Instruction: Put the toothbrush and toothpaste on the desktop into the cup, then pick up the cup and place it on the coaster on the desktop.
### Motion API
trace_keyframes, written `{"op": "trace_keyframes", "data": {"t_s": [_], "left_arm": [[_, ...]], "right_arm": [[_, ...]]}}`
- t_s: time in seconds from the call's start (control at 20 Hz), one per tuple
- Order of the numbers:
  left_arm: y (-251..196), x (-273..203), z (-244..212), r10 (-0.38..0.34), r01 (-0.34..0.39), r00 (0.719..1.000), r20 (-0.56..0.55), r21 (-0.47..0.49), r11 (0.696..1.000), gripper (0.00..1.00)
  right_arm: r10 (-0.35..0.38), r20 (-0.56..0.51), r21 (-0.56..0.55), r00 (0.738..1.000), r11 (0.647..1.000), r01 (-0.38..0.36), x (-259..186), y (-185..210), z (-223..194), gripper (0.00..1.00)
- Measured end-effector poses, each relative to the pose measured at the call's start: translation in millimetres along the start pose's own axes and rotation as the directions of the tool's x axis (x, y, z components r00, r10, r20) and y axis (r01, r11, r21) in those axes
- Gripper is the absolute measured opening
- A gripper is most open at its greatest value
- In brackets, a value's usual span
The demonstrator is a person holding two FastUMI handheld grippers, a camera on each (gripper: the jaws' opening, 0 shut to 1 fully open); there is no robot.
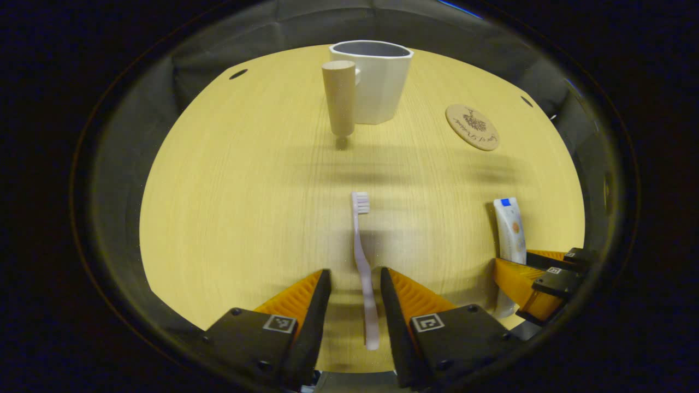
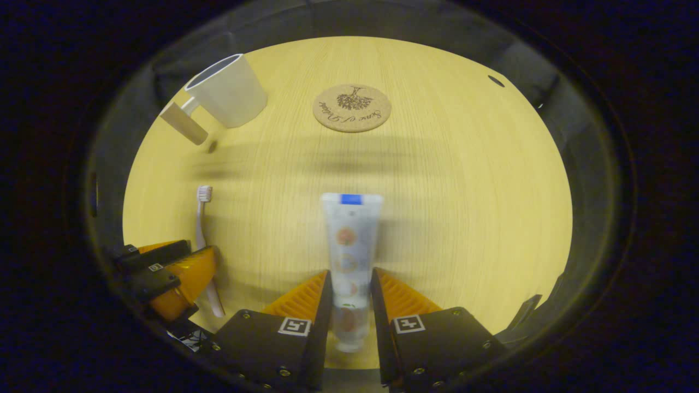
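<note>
Wooden desktop carries everything. Cup stands upright at far edge, wooden handle toward camera. Coaster lies flat right of cup, apart from it. Toothpaste lies flat between right gripper fingers, both pressing its sides near cap end. Toothbrush lies flat, bristle end toward cup, handle between left gripper fingers; gaps visible either side, jaws parted, not touching.
</note>
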State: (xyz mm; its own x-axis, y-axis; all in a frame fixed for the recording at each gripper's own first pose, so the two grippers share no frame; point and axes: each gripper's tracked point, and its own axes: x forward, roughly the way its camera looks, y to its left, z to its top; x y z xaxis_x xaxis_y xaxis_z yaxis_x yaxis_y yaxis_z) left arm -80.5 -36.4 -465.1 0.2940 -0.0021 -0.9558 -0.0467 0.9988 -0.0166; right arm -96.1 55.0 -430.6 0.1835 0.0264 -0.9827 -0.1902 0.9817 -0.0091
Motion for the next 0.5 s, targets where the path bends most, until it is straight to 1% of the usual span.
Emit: {"op": "trace_keyframes", "data": {"t_s": [0.05,0.1,0.15,0.2,0.25,0.35,0.4,0.5], "left_arm": [[-1.1,2.0,-0.4,0.002,-0.002,1.0,-0.001,-0.002,1.0,0.6],[-1.6,1.0,-0.4,0.004,-0.004,1.0,-0.008,0.0,1.0,0.41],[-3.9,3.6,0.7,-0.007,0.007,1.0,-0.006,0.003,1.0,0.36],[-3.6,3.0,-1.6,-0.002,0.002,1.0,-0.012,-0.008,1.0,0.25],[-4.1,2.2,0.7,-0.001,0.001,1.0,-0.008,-0.008,1.0,0.15],[-5.3,2.0,1.4,-0.004,0.004,1.0,-0.012,-0.016,1.0,0.16],[-4.9,2.1,1.7,-0.005,0.004,1.0,-0.012,-0.016,1.0,0.1],[-5.1,4.6,6.5,-0.016,0.016,1.0,-0.006,-0.019,1.0,0.1]], "right_arm": [[0.001,-0.004,-0.003,1.0,1.0,-0.001,-0.1,-0.5,-0.9,0.41],[0.002,-0.004,0.002,1.0,1.0,-0.002,-1.4,-1.8,-0.2,0.41],[0.003,0.002,0.018,1.0,1.0,-0.003,1.6,-1.8,2.4,0.27],[0.011,-0.017,0.014,1.0,1.0,-0.011,-0.2,-1.0,-2.3,0.26],[0.014,-0.011,0.015,1.0,1.0,-0.014,0.8,-1.1,-1.3,0.26],[0.019,-0.014,0.016,1.0,1.0,-0.018,0.1,-1.2,-0.9,0.26],[0.02,-0.013,0.014,1.0,1.0,-0.019,-0.7,-1.4,-0.7,0.26],[0.021,0.002,0.028,1.0,0.999,-0.021,-4.3,-2.6,2.4,0.26]]}}
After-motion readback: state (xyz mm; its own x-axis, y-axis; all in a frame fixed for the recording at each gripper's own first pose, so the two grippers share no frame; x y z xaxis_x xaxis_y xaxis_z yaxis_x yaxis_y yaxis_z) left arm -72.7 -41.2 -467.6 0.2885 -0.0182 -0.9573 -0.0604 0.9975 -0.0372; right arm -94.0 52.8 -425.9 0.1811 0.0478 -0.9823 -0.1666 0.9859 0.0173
